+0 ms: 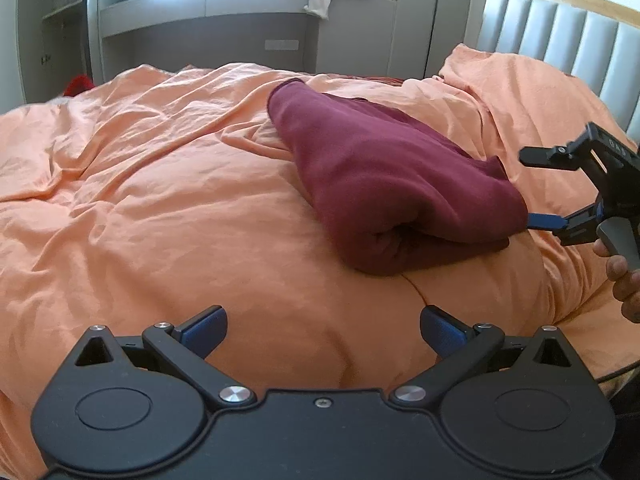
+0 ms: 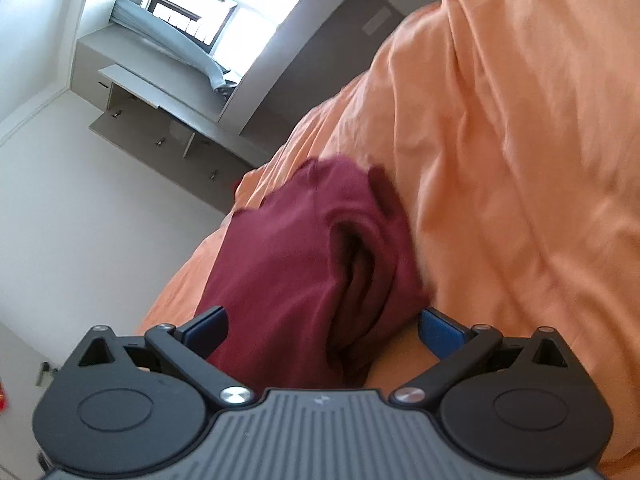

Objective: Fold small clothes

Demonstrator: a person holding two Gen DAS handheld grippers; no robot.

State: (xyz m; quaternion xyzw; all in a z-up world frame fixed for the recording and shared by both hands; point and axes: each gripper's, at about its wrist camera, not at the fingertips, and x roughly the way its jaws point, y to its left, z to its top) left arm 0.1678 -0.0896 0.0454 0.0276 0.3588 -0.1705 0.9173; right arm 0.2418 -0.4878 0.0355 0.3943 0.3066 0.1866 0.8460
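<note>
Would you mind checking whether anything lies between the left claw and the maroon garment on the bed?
Nothing visible does. Only bare orange duvet separates the open left claw from the folded maroon garment. The right claw is already at its far end.

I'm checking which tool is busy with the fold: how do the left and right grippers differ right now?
The left gripper hangs over bare orange duvet, clear of the maroon garment; the right gripper is at the garment's edge, with cloth between its fingers. The left is level with the bed; the right's view is rolled sideways. Both stand open, with blue finger pads.
</note>
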